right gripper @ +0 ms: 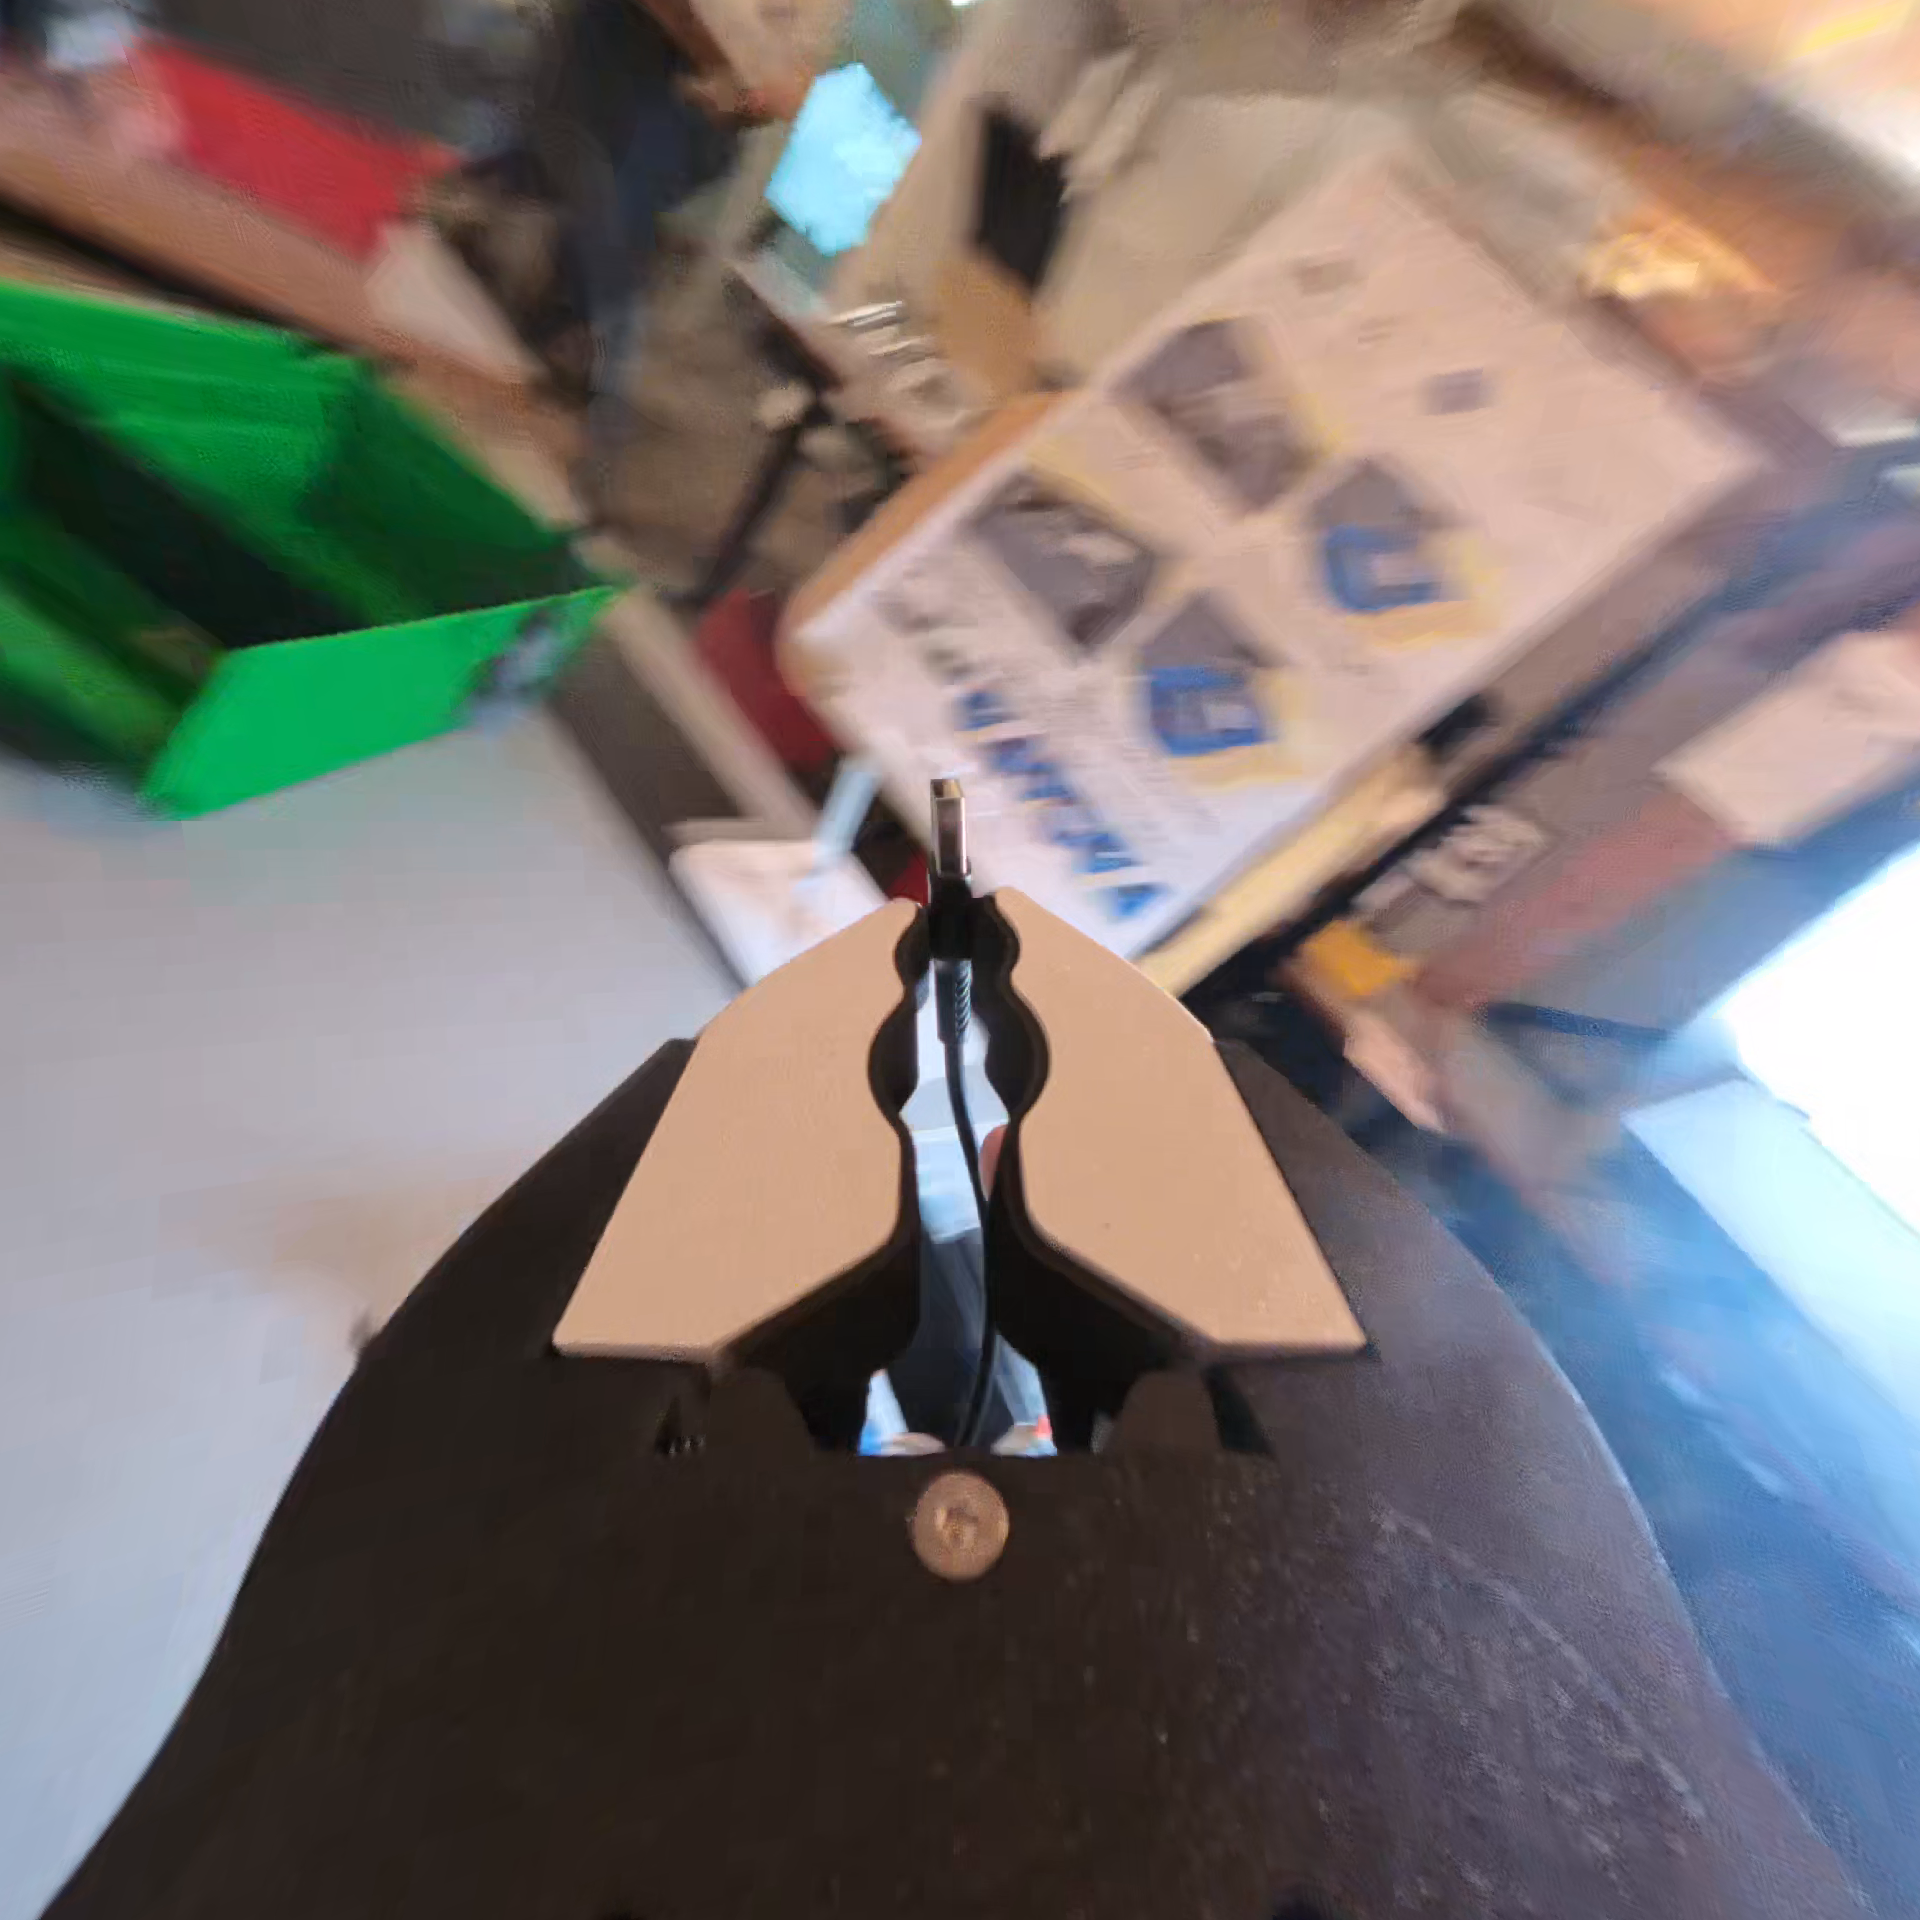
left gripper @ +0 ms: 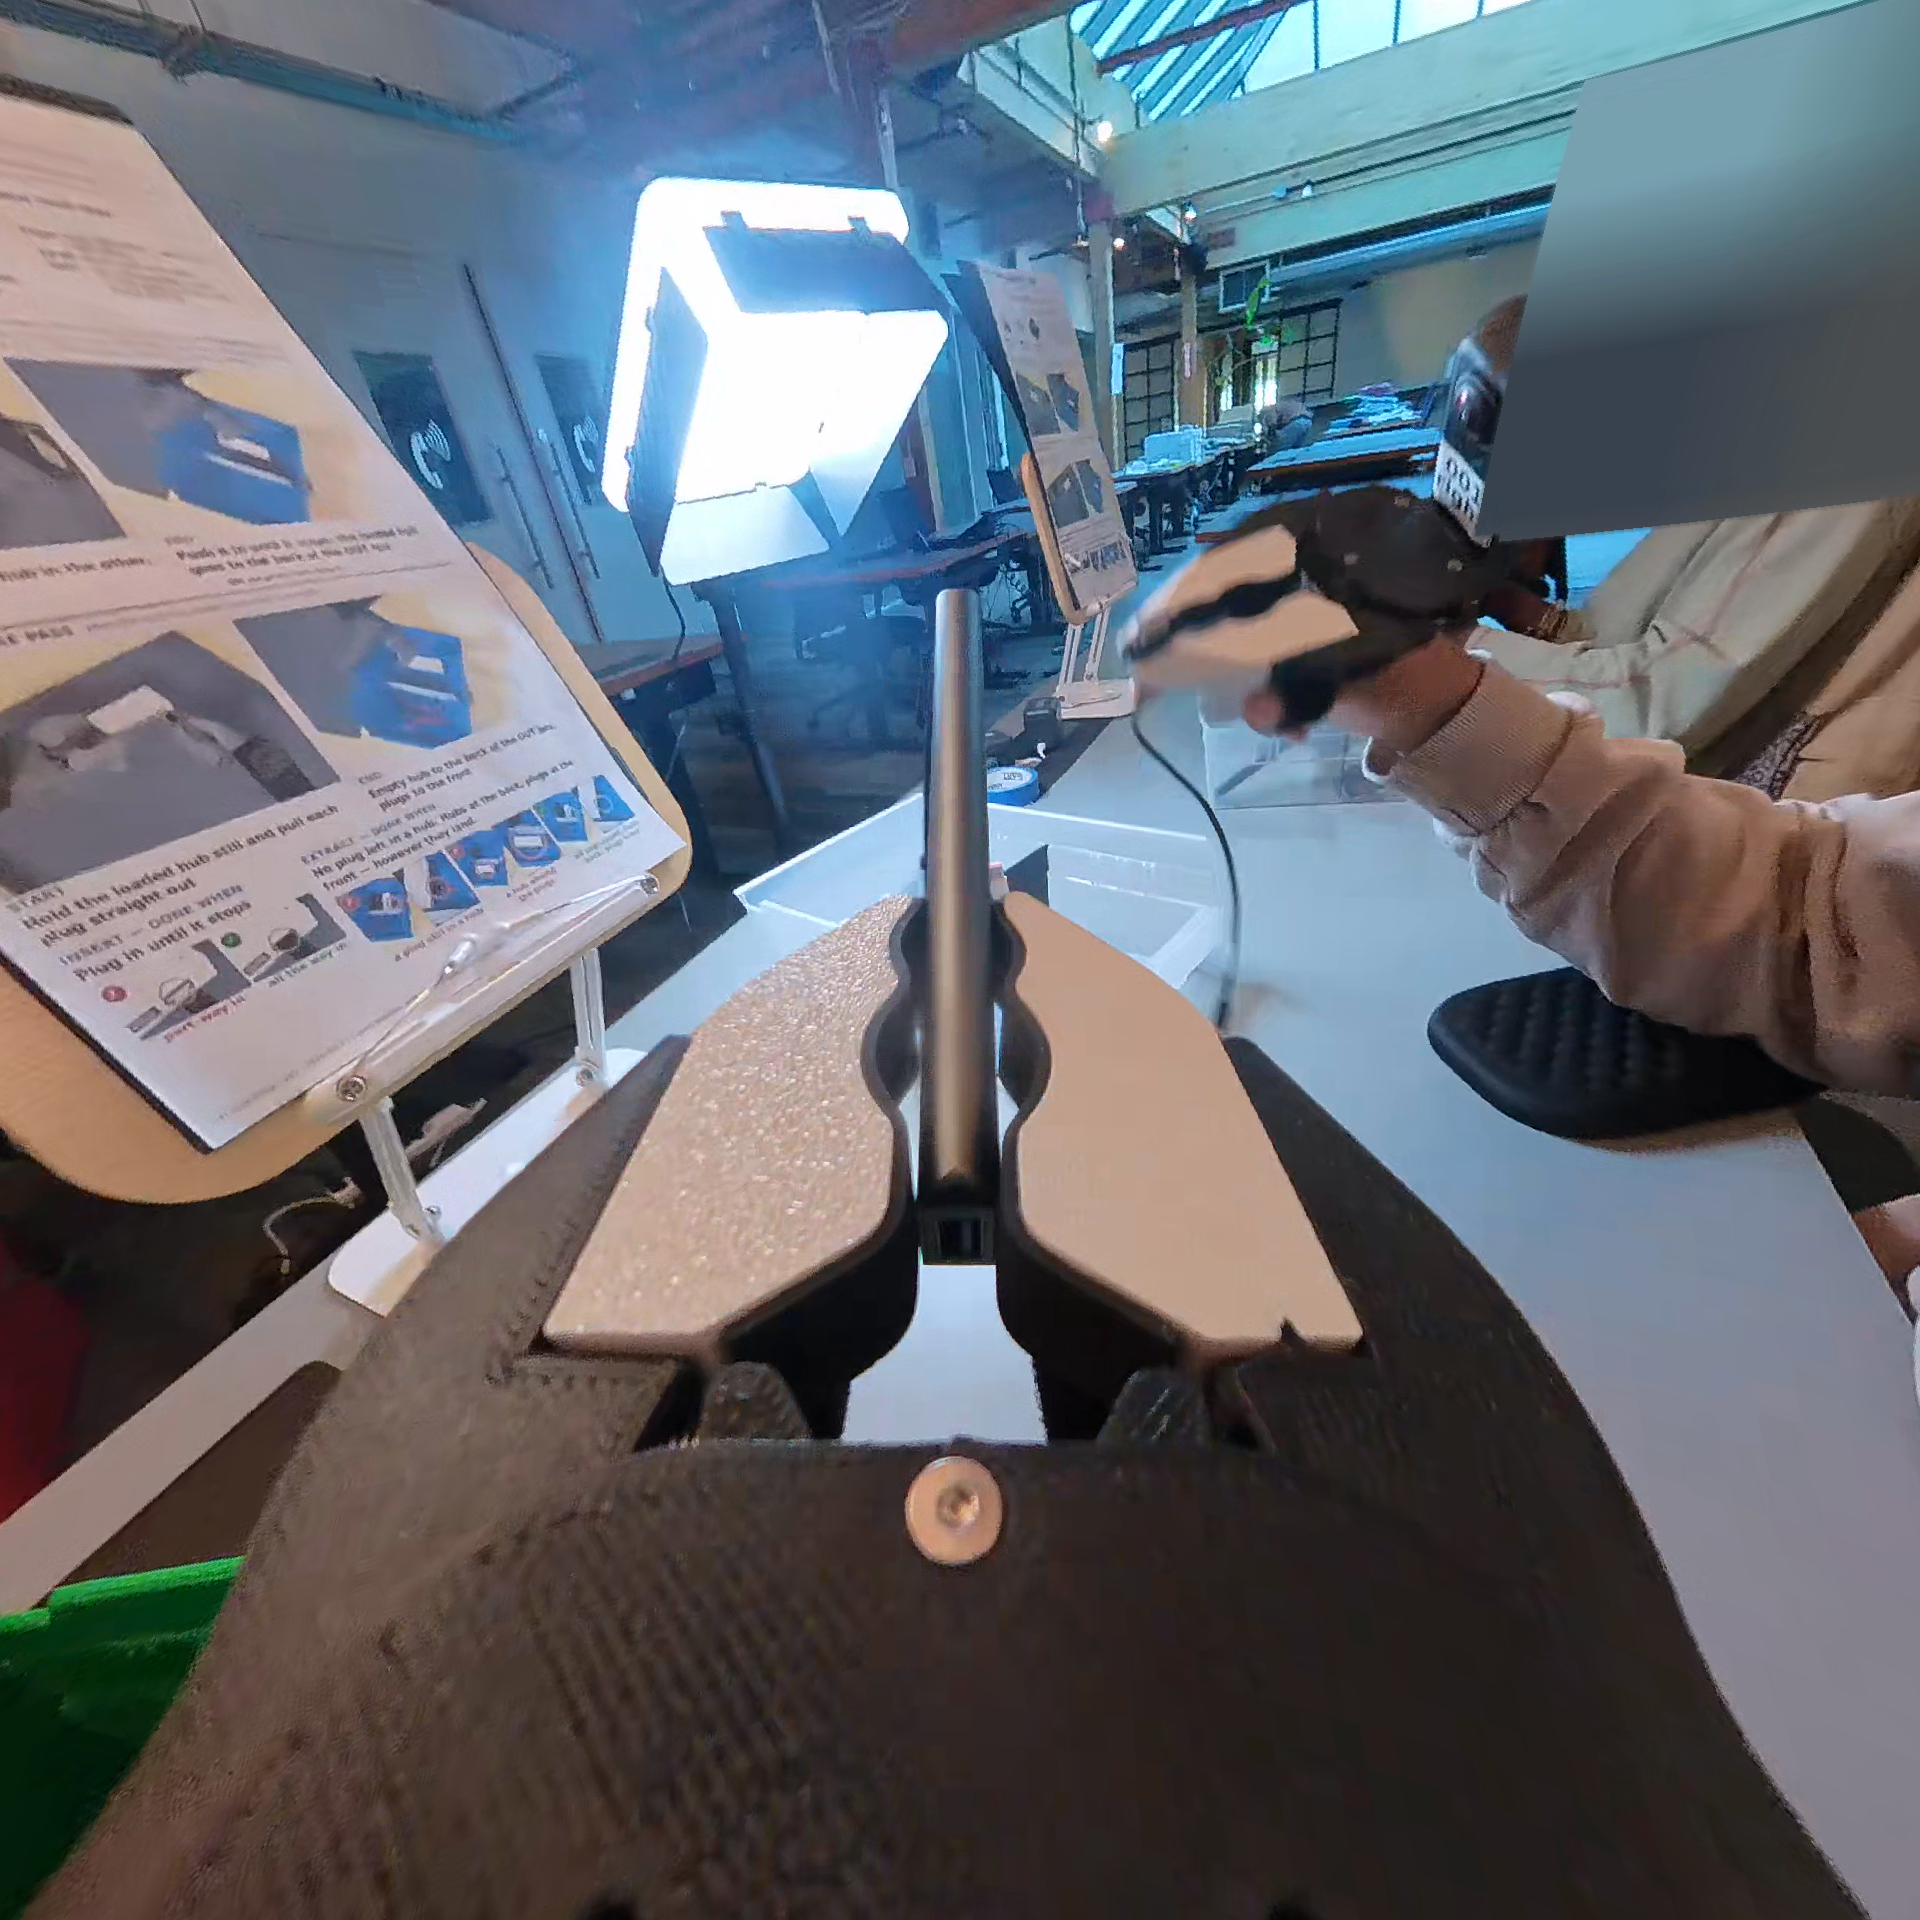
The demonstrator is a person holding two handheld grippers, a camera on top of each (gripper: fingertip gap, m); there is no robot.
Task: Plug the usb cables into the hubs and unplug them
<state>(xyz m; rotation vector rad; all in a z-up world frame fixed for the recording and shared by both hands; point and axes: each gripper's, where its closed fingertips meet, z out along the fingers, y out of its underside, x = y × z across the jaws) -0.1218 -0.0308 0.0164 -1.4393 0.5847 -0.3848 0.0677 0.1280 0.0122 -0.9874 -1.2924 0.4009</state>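
Black printed housing filled the foreground of both wrist views, with pale finger plates mounted ahead of it. Between the plates of the left gripper (left gripper: pixel 958 935) a slim dark grey hub (left gripper: pixel 958 831) was clamped edge-on, its long body pointing away from the camera and its near end, with a small square port opening, seen between the finger bases. The hub was held above the white table (left gripper: pixel 1403 935), in front of a bright studio light (left gripper: pixel 769 374). To the left an instruction sheet (left gripper: pixel 260 644) was propped on a tilted wooden stand, and a green bin (left gripper: pixel 94 1683) was glimpsed at the lower left corner.

Farther right in the left wrist view, the right gripper (left gripper: pixel 1164 623) was seen, motion-blurred and well apart from the hub, with a black cable (left gripper: pixel 1205 821) trailing down towards the table. In the right wrist view, that gripper's plates were pressed onto the black body of a usb plug (right gripper: pixel 948 842), whose metal tip projected forward. Everything behind it was blurred.
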